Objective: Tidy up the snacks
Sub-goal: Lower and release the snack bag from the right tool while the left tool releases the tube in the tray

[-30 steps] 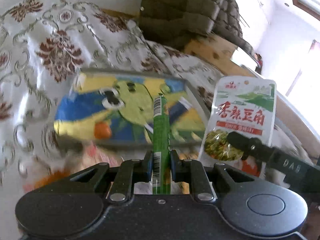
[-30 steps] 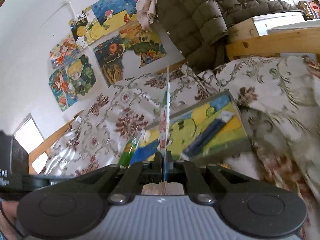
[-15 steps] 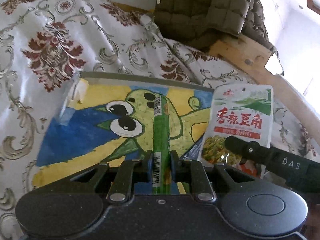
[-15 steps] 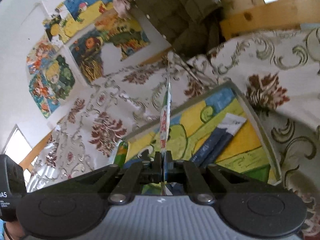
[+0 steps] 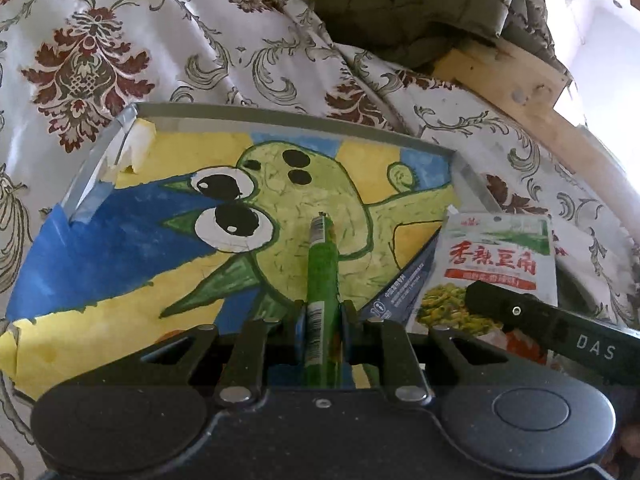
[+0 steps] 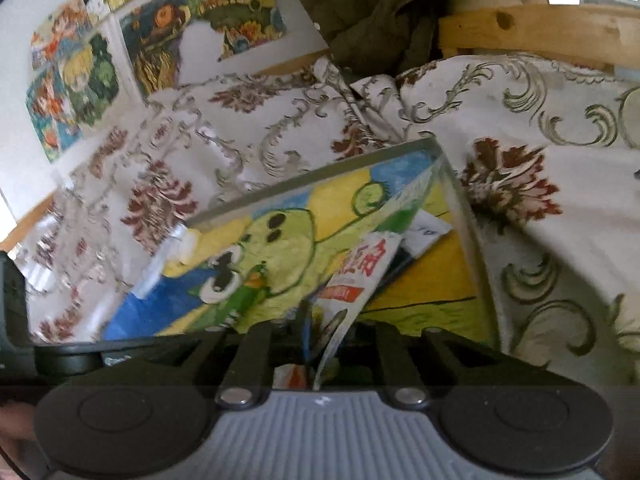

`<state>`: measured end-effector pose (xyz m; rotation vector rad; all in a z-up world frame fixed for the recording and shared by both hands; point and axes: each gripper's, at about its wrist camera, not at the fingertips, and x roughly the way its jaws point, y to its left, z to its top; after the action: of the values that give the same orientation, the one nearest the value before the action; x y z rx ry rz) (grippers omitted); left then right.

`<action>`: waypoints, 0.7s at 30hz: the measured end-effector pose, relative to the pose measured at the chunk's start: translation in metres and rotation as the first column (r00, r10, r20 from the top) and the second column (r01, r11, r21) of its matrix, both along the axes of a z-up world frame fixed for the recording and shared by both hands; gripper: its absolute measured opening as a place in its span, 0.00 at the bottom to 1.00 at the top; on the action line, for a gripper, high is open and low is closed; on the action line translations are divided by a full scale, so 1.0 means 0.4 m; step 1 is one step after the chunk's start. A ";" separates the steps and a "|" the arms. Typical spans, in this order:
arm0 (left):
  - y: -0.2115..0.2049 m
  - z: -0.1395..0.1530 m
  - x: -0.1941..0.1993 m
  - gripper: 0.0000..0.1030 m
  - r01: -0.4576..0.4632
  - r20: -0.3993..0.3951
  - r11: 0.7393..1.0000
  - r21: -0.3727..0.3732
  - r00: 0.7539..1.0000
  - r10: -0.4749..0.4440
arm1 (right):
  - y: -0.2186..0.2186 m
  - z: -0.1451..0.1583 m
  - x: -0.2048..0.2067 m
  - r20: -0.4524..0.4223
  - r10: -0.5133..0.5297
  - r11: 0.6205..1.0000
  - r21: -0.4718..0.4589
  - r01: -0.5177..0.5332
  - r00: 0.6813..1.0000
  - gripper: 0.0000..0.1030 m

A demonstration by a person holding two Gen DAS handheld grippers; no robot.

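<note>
My left gripper [image 5: 322, 316] is shut on a green snack stick [image 5: 321, 276] that points forward over a clear tray [image 5: 96, 176] lined with a green cartoon painting. The stick also shows in the right wrist view [image 6: 244, 296]. A white snack packet with red Chinese characters [image 5: 496, 264] stands at the tray's right side. In the right wrist view the packet [image 6: 356, 280] leans to the right between my right gripper's [image 6: 322, 328] fingers, which now stand apart. A dark blue packet [image 5: 400, 288] lies in the tray under it.
The tray's rim [image 6: 328, 168] rests on a floral bedspread [image 5: 88, 60]. A quilted olive jacket [image 5: 408, 4] and a wooden bed frame [image 5: 516, 76] lie behind. Paintings [image 6: 180, 28] hang on the wall.
Both grippers moved down toward the tray. My right gripper's fingers have parted and the white packet has tipped to the right. The left gripper still grips the green stick.
</note>
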<state>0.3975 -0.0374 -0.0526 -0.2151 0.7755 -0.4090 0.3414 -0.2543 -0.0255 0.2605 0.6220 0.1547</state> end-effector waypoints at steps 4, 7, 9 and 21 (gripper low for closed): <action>0.005 0.015 -0.010 0.43 -0.013 0.014 1.000 -0.021 1.000 0.014 | 0.002 0.010 -0.012 0.003 -0.025 0.997 -0.070 0.025 1.000 0.47; 0.008 0.036 -0.032 0.60 -0.021 0.052 1.000 -0.024 0.998 0.022 | 0.006 0.023 -0.028 0.019 -0.031 0.991 -0.130 0.033 0.999 0.58; 0.009 0.051 -0.051 0.69 -0.027 0.079 0.999 -0.018 0.996 0.029 | 0.010 0.034 -0.043 0.040 -0.034 0.985 -0.169 0.040 0.999 0.71; 0.060 0.143 -0.210 0.99 -0.174 0.226 0.984 -0.021 0.958 0.174 | -0.002 0.143 -0.169 0.169 -0.074 0.967 -0.229 0.112 0.983 0.99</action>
<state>0.3137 -0.0135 0.0047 -0.2310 0.5262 -0.2609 0.2739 -0.2550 0.0315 0.0442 0.4625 0.0089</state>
